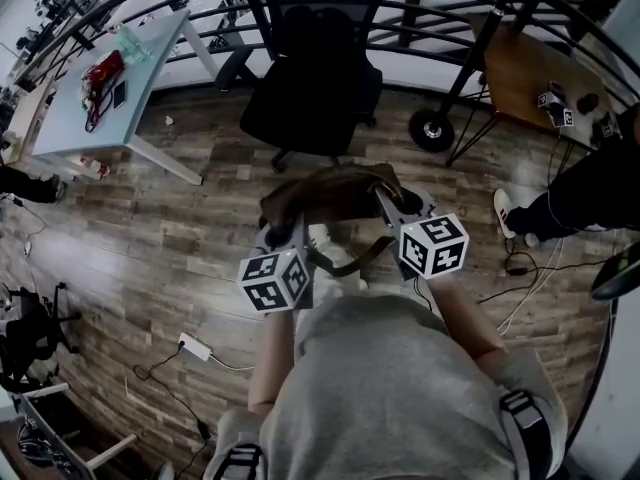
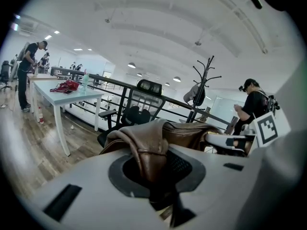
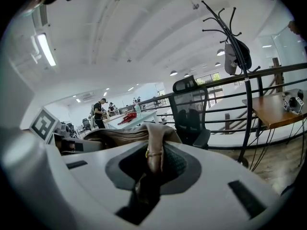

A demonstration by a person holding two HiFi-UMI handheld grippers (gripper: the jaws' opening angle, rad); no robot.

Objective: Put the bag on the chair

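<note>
We see open wood floor point(image 1: 150, 238) ahead, up to black chair point(image 1: 315, 88). White table point(image 1: 65, 118) left of chair, coat stand point(image 3: 246, 99) right, railing point(image 1: 430, 23) behind.

Our forearms reach forward side by side, both grippers tipped slightly down.

Left gripper point(image 1: 288, 230) clenched on fold of brown bag point(image 1: 335, 190). Right gripper point(image 1: 392, 206) clamped on leather strip at bag's other end.

Bag hangs between grippers, off floor, near front of chair seat, not on it.
</note>
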